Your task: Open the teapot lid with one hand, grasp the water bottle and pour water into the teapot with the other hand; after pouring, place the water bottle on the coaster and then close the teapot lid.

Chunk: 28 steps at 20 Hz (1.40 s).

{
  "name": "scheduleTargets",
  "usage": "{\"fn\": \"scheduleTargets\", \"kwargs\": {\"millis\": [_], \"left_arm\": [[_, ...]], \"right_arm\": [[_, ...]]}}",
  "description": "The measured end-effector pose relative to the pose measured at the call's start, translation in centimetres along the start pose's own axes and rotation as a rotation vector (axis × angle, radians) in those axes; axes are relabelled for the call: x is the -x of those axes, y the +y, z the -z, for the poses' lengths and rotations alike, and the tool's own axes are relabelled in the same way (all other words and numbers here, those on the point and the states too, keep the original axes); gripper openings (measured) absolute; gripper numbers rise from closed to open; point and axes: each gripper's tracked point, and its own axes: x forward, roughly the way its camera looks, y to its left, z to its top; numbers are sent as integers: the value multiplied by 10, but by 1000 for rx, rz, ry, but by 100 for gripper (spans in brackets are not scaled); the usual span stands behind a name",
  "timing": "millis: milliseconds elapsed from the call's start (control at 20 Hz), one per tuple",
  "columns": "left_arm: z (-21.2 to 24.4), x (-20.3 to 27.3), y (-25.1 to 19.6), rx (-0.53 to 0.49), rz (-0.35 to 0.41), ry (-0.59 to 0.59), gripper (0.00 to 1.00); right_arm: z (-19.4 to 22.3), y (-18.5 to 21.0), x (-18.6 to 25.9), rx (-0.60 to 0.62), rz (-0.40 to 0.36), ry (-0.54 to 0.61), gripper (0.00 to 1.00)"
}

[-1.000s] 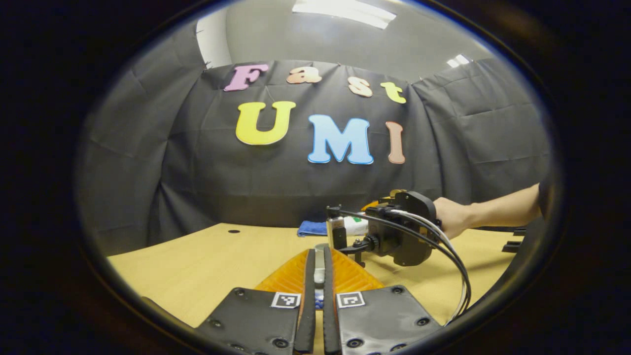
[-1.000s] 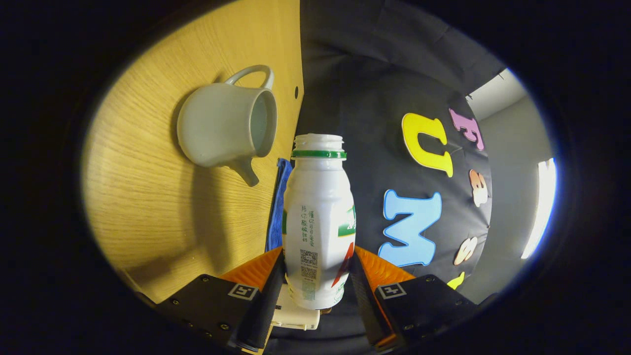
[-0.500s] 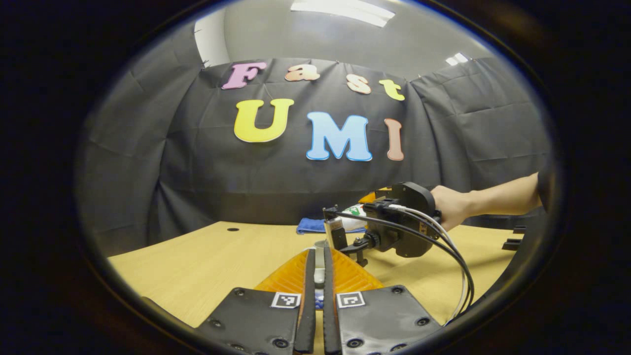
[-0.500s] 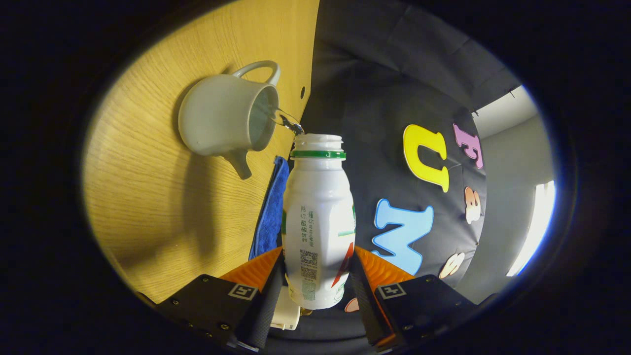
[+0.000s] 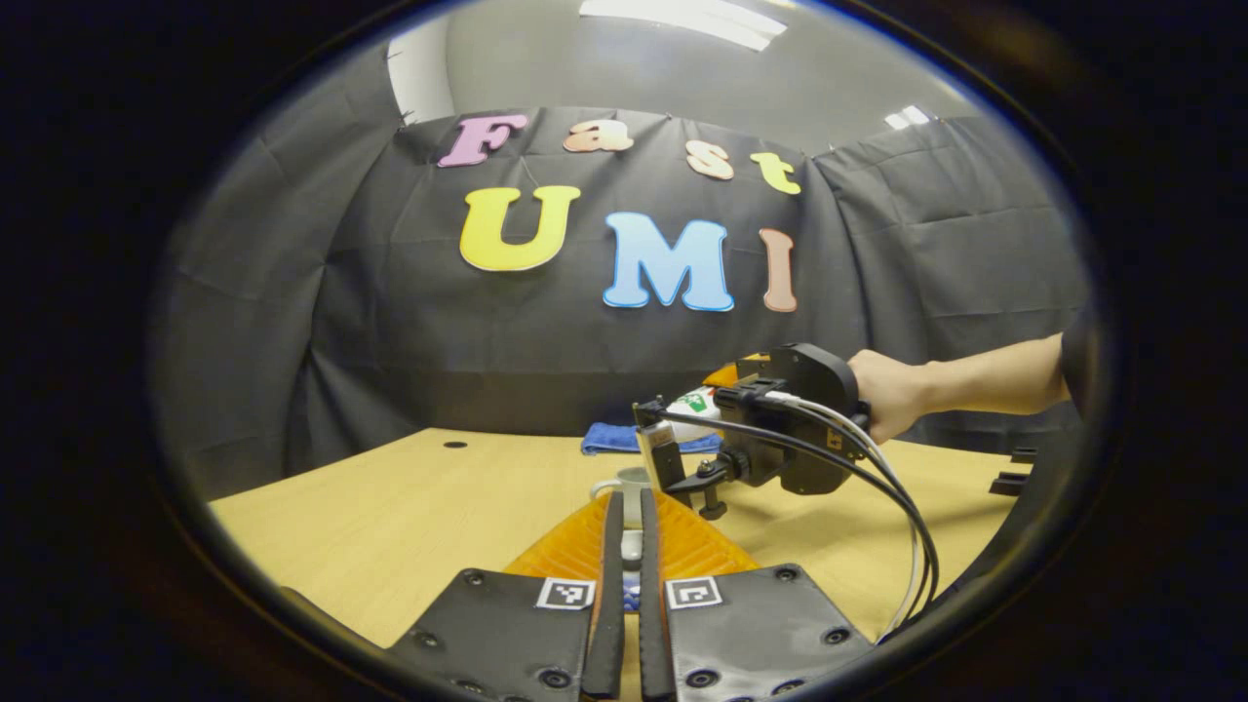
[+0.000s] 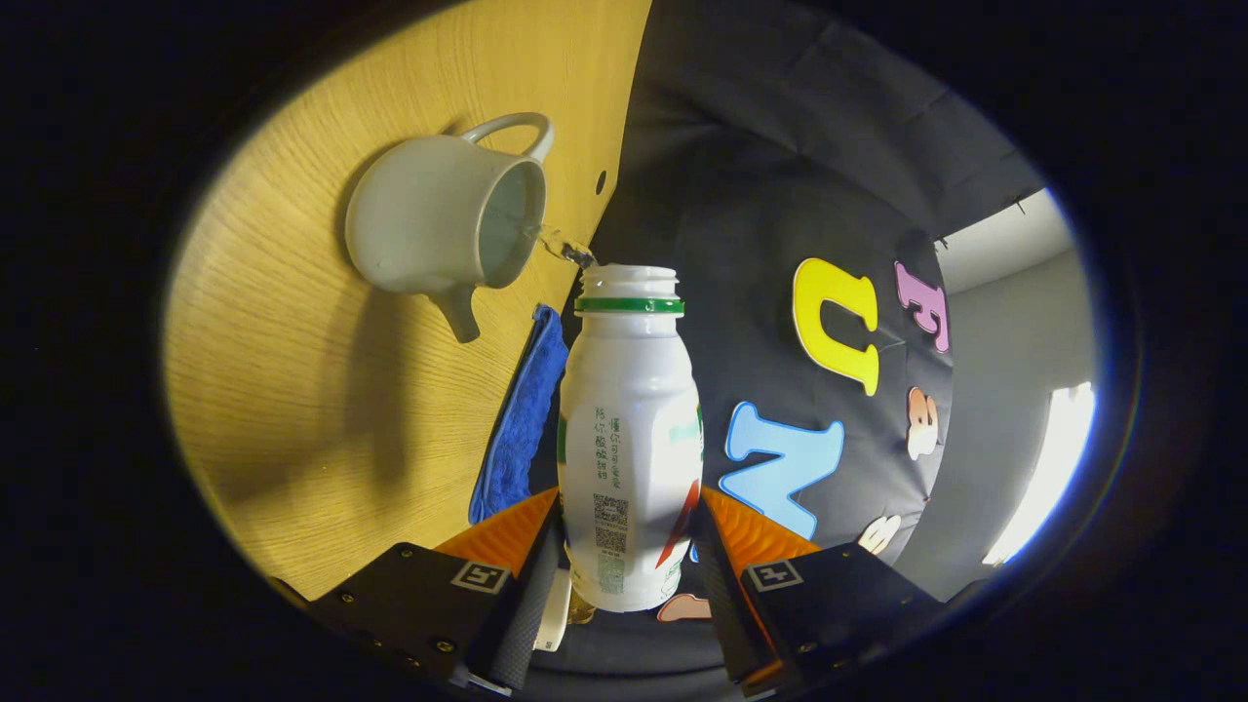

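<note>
- Teapot (image 6: pixel 434 229): white, lidless, standing on the wooden surface (image 6: pixel 322 409); a thin water stream (image 6: pixel 561 249) arcs into its mouth.
- Water bottle (image 6: pixel 629 439): white, uncapped, tipped toward the teapot, clamped between the right gripper (image 6: pixel 624 561) jaws.
- Left gripper (image 5: pixel 624 556): jaws nearly together on a small pale piece, probably the lid.
- Stage: pouring under way; coaster placement and lid closing remain.
- Blue cloth (image 6: pixel 517 419): behind.
</note>
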Motion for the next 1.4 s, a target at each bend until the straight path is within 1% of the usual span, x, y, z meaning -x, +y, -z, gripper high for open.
{"fn": "scheduleTargets", "kwargs": {"millis": [500, 550, 650, 700, 750, 800, 850, 1100, 1150, 1200, 1250, 1300, 1400], "left_arm": [[1, 0, -2, -10, 5, 6, 13], [1, 0, -1, -10, 4, 8, 17], [1, 0, 0, -11, 2, 7, 17], [1, 1, 0, -11, 2, 7, 13], [1, 2, -1, -12, 2, 7, 13], [2, 0, -1, -13, 2, 7, 17], [1, 1, -1, -14, 4, 7, 12], [5, -1, -5, -29, 9, 17, 12], [4, 0, -6, -33, 10, 16, 17], [4, -1, -7, -37, 11, 16, 17], [3, -1, -7, -39, 10, 16, 17], [4, -2, -6, -40, 11, 17, 12], [6, -1, -5, -35, 8, 21, 12]], "right_arm": [[0, -14, -3, 61, 40, -10, 73], [0, -16, -3, 67, 45, -12, 73], [-1, -18, -3, 76, 51, -16, 73], [-2, -19, -4, 80, 53, -15, 73], [-1, -20, -3, 80, 57, -14, 73], [-1, -18, -4, 76, 53, -11, 73], [-1, -16, -3, 70, 48, -13, 73], [-8, -12, -1, 103, 21, -32, 73], [-8, -11, -1, 111, 19, -34, 70], [-9, -5, -1, 118, 19, -35, 73], [-10, -3, 0, 124, 20, -36, 73], [-11, 1, 1, 135, 24, -35, 73], [-12, 0, 2, 167, 36, -36, 73]]}}
